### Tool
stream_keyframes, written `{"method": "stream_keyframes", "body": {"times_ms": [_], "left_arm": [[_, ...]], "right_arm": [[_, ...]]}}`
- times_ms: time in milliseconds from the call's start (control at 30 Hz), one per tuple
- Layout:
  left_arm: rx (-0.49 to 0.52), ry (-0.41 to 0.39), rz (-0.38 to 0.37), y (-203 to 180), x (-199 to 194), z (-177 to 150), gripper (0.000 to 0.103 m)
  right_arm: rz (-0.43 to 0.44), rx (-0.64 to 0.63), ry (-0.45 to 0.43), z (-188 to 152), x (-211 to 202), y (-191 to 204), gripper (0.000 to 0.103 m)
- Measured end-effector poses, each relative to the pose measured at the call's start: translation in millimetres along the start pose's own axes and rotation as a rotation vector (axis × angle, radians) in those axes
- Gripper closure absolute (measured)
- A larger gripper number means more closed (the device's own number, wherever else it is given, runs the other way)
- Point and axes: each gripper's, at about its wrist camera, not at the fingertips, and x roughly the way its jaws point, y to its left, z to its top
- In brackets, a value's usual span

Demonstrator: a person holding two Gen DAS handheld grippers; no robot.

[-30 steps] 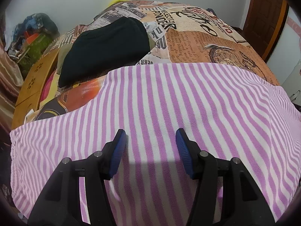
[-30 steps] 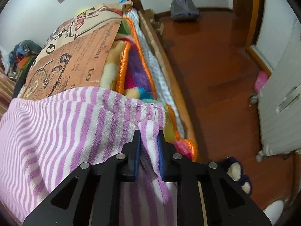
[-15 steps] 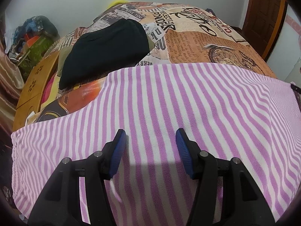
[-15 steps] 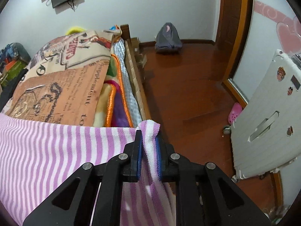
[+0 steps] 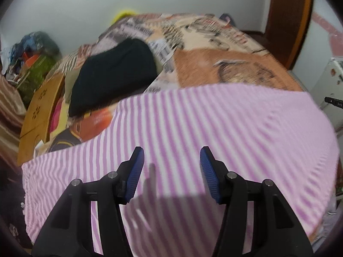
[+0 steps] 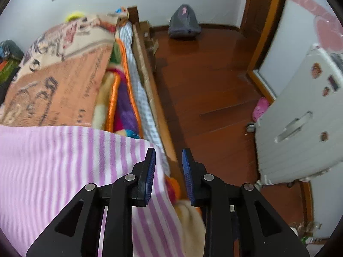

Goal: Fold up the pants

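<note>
Purple-and-white striped pants (image 5: 193, 132) lie spread flat across the near part of the bed. My left gripper (image 5: 171, 162) hovers above their middle, open, with nothing between its blue pads. In the right wrist view the same striped pants (image 6: 64, 167) reach to the bed's right side, their edge lying just left of my right gripper (image 6: 167, 162). Its jaws are opening and the cloth has dropped out from between them; no fabric sits between the pads.
A folded black garment (image 5: 113, 77) rests farther back on the patterned bedspread (image 5: 225, 64). A wooden bed rail (image 6: 158, 111) borders the brown wood floor (image 6: 214, 85). A grey bag (image 6: 184, 23) leans by the far wall; a white cabinet (image 6: 300, 124) stands at right.
The right gripper let go of the striped cloth edge it pinched, and the edge fell back onto the bed. Both grippers have risen a little; the left stayed open.
</note>
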Motion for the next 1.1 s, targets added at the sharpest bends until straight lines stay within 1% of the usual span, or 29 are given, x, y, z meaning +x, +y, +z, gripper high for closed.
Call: {"method": "stream_keyframes", "body": {"times_ms": [33, 67, 100, 167, 200, 233, 300, 333, 400, 433, 533, 567, 633, 700, 867, 933, 967, 1000, 1033, 1067, 1100], "left_arm": [[0.001, -0.012, -0.017, -5.0, -8.3, 0.5, 0.048], [0.007, -0.021, -0.035, -10.6, -16.2, 0.4, 0.048], [0.015, -0.028, -0.048, -16.8, -22.7, -0.5, 0.048], [0.047, -0.042, -0.073, -33.4, -35.5, -4.2, 0.048], [0.061, -0.045, -0.081, -39.8, -39.6, -6.0, 0.048], [0.081, -0.05, -0.09, -49.2, -44.2, -9.3, 0.048], [0.109, -0.05, -0.101, -63.4, -48.9, -15.9, 0.048], [0.118, -0.049, -0.103, -69.4, -50.0, -18.6, 0.048], [0.132, -0.041, -0.105, -80.4, -51.1, -25.3, 0.048], [0.132, -0.038, -0.107, -82.9, -51.0, -27.5, 0.048], [0.12, -0.026, -0.109, -87.0, -49.9, -33.3, 0.048], [0.117, -0.022, -0.104, -87.1, -49.2, -34.3, 0.048], [0.114, -0.015, -0.079, -86.3, -47.7, -35.4, 0.048], [0.111, -0.011, -0.064, -84.2, -47.1, -36.1, 0.048], [0.08, -0.004, -0.036, -75.8, -45.9, -34.2, 0.048], [0.073, -0.005, -0.025, -72.6, -45.2, -33.8, 0.048], [0.07, -0.004, -0.018, -71.5, -44.9, -33.4, 0.048], [0.069, -0.003, -0.013, -70.3, -44.6, -33.3, 0.048], [0.067, -0.002, -0.005, -68.7, -44.2, -33.0, 0.048], [0.065, -0.001, 0.003, -67.0, -43.9, -32.6, 0.048], [0.064, -0.001, 0.01, -65.0, -43.7, -32.3, 0.048]], "right_arm": [[0.007, -0.005, -0.02, -2.8, -15.7, -1.6, 0.078], [0.013, -0.012, -0.044, -7.2, -34.2, -2.2, 0.073], [0.017, -0.021, -0.068, -12.6, -52.7, -2.2, 0.065], [0.022, -0.026, -0.112, -24.0, -77.4, -1.4, 0.055], [0.033, -0.02, -0.137, -32.5, -91.6, -2.4, 0.053], [0.043, -0.011, -0.145, -37.5, -96.2, -4.2, 0.051], [0.07, 0.022, -0.151, -52.6, -105.1, -9.5, 0.05], [0.086, 0.044, -0.148, -65.2, -108.8, -13.0, 0.05], [0.087, 0.069, -0.138, -77.8, -105.9, -12.3, 0.05], [0.093, 0.093, -0.126, -89.9, -101.4, -15.8, 0.05], [0.112, 0.167, -0.089, -111.7, -85.5, -25.4, 0.05], [0.128, 0.207, -0.069, -120.6, -74.3, -30.5, 0.05], [0.118, 0.254, -0.045, -132.1, -60.5, -35.4, 0.05], [0.118, 0.291, -0.03, -138.5, -47.2, -39.3, 0.05], [0.193, 0.358, 0.006, -145.8, -24.1, -40.2, 0.05], [0.228, 0.373, 0.011, -149.0, -22.4, -38.8, 0.059], [0.262, 0.386, 0.003, -149.6, -21.3, -38.9, 0.068], [0.28, 0.398, -0.006, -150.0, -21.0, -39.0, 0.073], [0.275, 0.4, -0.016, -151.8, -22.1, -38.7, 0.078], [0.272, 0.396, -0.021, -150.8, -23.7, -37.7, 0.087], [0.266, 0.388, -0.024, -150.5, -24.2, -36.3, 0.087]]}}
